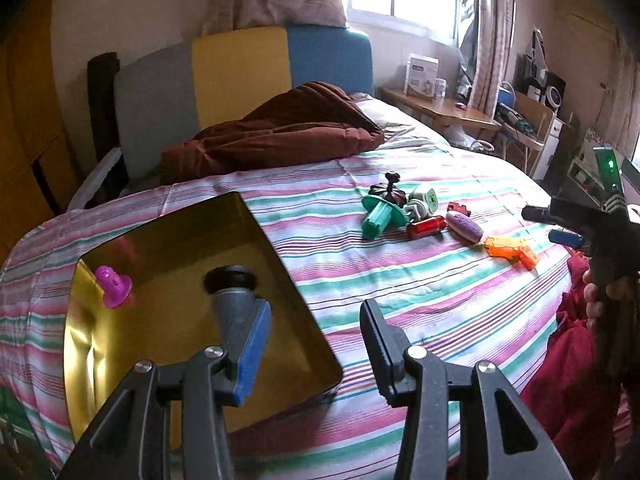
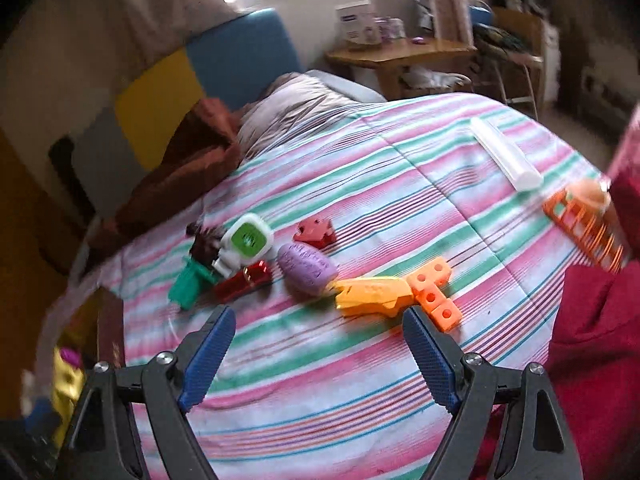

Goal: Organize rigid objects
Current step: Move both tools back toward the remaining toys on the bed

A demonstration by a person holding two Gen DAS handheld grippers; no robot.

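A gold tin box [image 1: 120, 344] lies open on the striped bed, holding a pink toy [image 1: 113, 286] and a grey and black funnel-shaped piece [image 1: 232, 288]. My left gripper [image 1: 316, 320] is open and empty above the box's right edge. A cluster of toys lies mid-bed: a green piece [image 2: 188, 280], a white and green block [image 2: 244, 244], a red cylinder [image 2: 244, 282], a purple oval [image 2: 306, 268], a red piece [image 2: 314, 234], an orange water gun [image 2: 372, 294] and an orange block [image 2: 434, 292]. My right gripper [image 2: 320, 328] is open and empty just short of them; it also shows in the left wrist view [image 1: 560, 226].
A white tube [image 2: 504, 154] and an orange grid toy [image 2: 584, 224] lie at the right of the bed. A brown blanket [image 1: 272, 132] is bunched by the headboard. Red cloth [image 2: 600, 340] lies at the right edge. A wooden side table [image 1: 436, 110] stands beyond.
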